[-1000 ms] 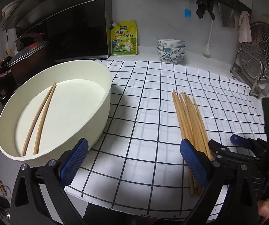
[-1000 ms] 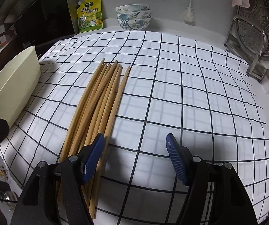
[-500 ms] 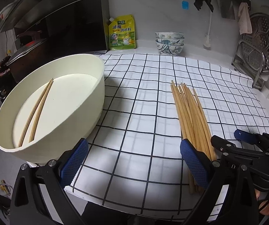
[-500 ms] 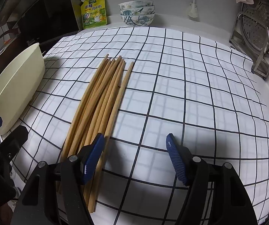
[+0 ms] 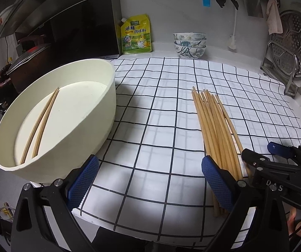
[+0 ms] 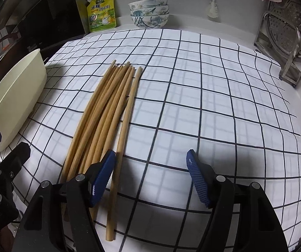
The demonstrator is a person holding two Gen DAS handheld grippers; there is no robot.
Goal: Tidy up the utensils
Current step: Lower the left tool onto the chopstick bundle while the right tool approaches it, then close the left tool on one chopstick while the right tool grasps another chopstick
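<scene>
A bundle of several wooden chopsticks (image 5: 215, 130) (image 6: 104, 113) lies on the checked cloth (image 5: 150, 126). Two more chopsticks (image 5: 43, 121) rest side by side inside the cream oval basin (image 5: 83, 126) (image 6: 18, 88) at the left. My left gripper (image 5: 148, 178) (image 6: 3, 147) is open over bare cloth between basin and bundle, holding nothing. My right gripper (image 6: 150, 163) (image 5: 264, 153) is open above the near end of the bundle. Its left pad (image 6: 104, 174) hovers over the sticks, and the rightmost stick passes just inside it, not pressed.
Stacked patterned bowls (image 5: 189, 44) (image 6: 149, 13) and a yellow seasoning pouch (image 5: 136, 34) stand at the back wall. A metal rack with a steamer plate (image 5: 293, 48) is at the right. A lidded pot (image 5: 24, 63) sits beyond the basin. The cloth's front edge lies just under both grippers.
The left wrist view has drifted slightly, so the basin sits a bit further left and lower. Both grippers stay open and the chopsticks have not moved.
</scene>
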